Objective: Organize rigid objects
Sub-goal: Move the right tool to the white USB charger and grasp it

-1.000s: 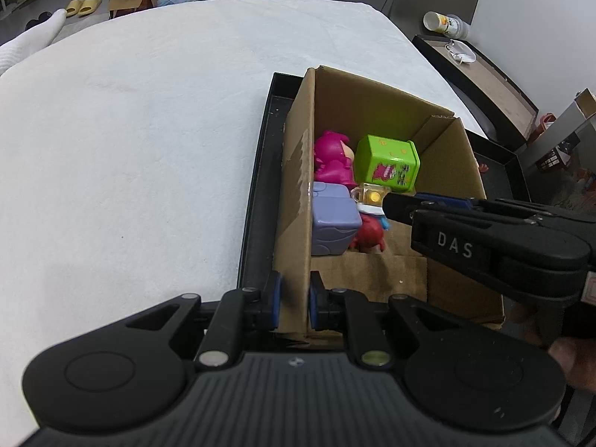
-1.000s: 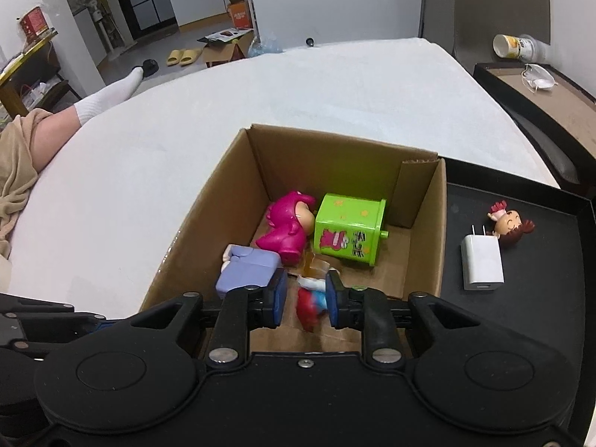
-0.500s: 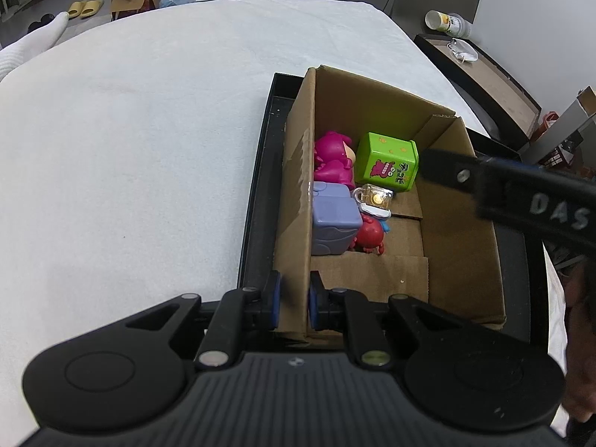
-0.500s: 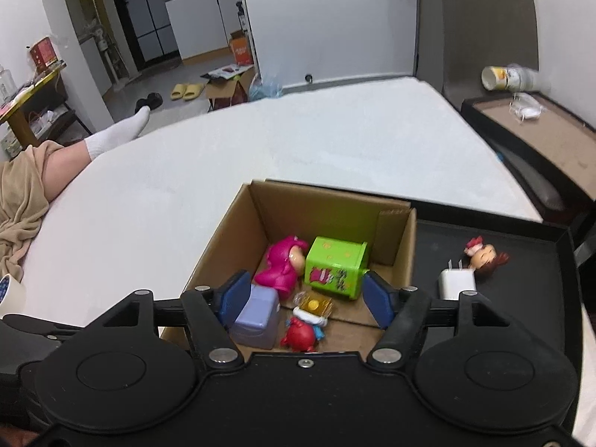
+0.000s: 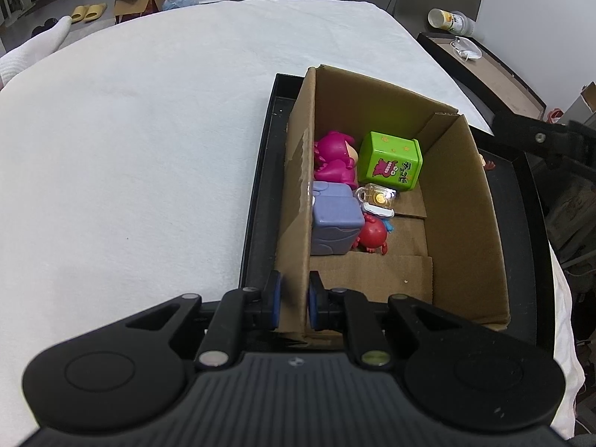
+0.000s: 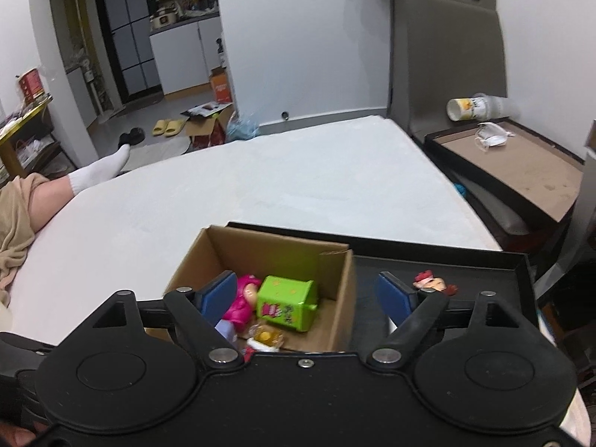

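L gripper point(image 5: 291, 300) is clamped on the near-left wall of the cardboard box point(image 5: 465, 201), one blue pad outside the wall, one inside. The box sits in a black tray point(image 5: 257, 201) on a white bed point(image 5: 130, 130).

Inside the box, all packed toward its left wall: a magenta figure point(image 5: 333, 162) at the far end, a green cube toy w/ a cartoon print point(image 5: 391, 160) just beside it on the right, a lavender block toy point(image 5: 335, 219) nearer, touching the left wall, a clear yellow charm point(image 5: 378, 196) between cube and block, and a red round figure point(image 5: 372, 236) right next to the block. The box's right half shows bare cardboard floor.

R gripper point(image 6: 309, 294) is spread wide w/ nothing between its blue pads, held above the box's right side; in the L wrist view only part of it shows, at the far right edge. On the tray right of the box lies a small doll w/ a red bow point(image 6: 432, 282), well apart from the box toys. A white item under the R gripper's right finger is mostly hidden; can't tell what it is.
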